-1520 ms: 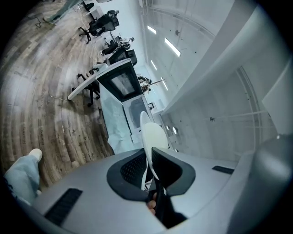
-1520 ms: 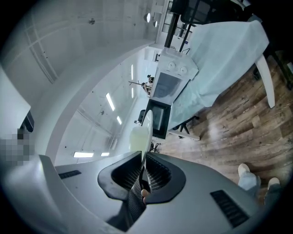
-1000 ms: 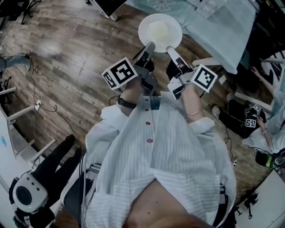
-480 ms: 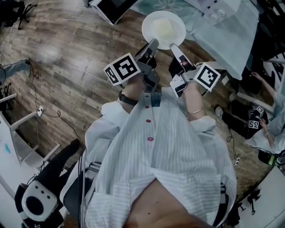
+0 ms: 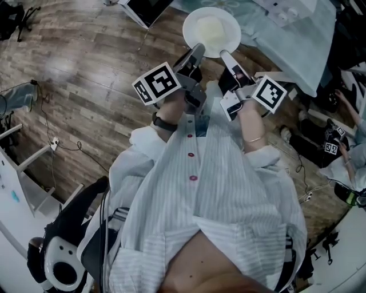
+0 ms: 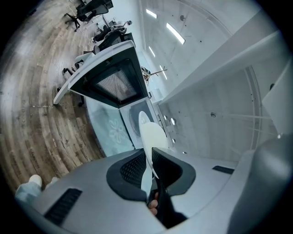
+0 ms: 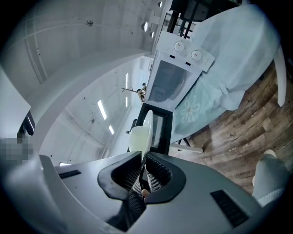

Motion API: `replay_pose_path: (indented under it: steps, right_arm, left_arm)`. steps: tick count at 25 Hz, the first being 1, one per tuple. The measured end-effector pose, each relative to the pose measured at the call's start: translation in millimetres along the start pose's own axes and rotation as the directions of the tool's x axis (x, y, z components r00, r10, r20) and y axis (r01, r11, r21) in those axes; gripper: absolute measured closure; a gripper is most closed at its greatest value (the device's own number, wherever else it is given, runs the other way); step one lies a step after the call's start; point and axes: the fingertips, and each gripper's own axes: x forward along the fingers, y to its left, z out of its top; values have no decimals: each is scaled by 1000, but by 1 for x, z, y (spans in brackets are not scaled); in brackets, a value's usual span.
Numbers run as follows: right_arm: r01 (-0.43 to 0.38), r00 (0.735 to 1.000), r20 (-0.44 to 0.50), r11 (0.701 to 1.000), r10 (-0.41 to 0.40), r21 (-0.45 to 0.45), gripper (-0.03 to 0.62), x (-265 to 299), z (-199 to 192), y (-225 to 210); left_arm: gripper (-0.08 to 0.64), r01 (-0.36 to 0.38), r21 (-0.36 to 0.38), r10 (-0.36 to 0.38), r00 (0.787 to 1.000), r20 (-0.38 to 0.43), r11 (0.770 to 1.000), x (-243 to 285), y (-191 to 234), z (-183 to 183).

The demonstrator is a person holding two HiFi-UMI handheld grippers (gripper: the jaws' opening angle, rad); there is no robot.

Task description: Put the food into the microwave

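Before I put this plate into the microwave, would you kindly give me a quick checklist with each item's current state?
1. Left gripper shut on plate rim: ok.
2. Right gripper shut on plate rim: ok.
3. Food sitting mid-plate: ok.
4. Microwave door open: ok.
5. Cavity free of other items: cannot tell.

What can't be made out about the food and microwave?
Food type: head view shows only a pale mound; both gripper views see the plate edge-on.
Microwave: mostly cut off by head view's top edge.
Dial markings: too small, right gripper view.
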Motion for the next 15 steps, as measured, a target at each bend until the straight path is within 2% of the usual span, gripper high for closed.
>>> replay_pose_path:
  steps: [4, 15]
  right_arm:
    - [11, 1000, 9, 1000, -11, 6, 551, 9, 2, -7]
    - [8, 1000, 12, 1000, -8, 19, 549, 43, 44, -15]
  left_arm:
    - [517, 0, -6, 0, 1000, -14, 1000, 7, 9, 5]
    - [517, -14, -7, 14, 1000, -13, 1000, 53, 12, 34]
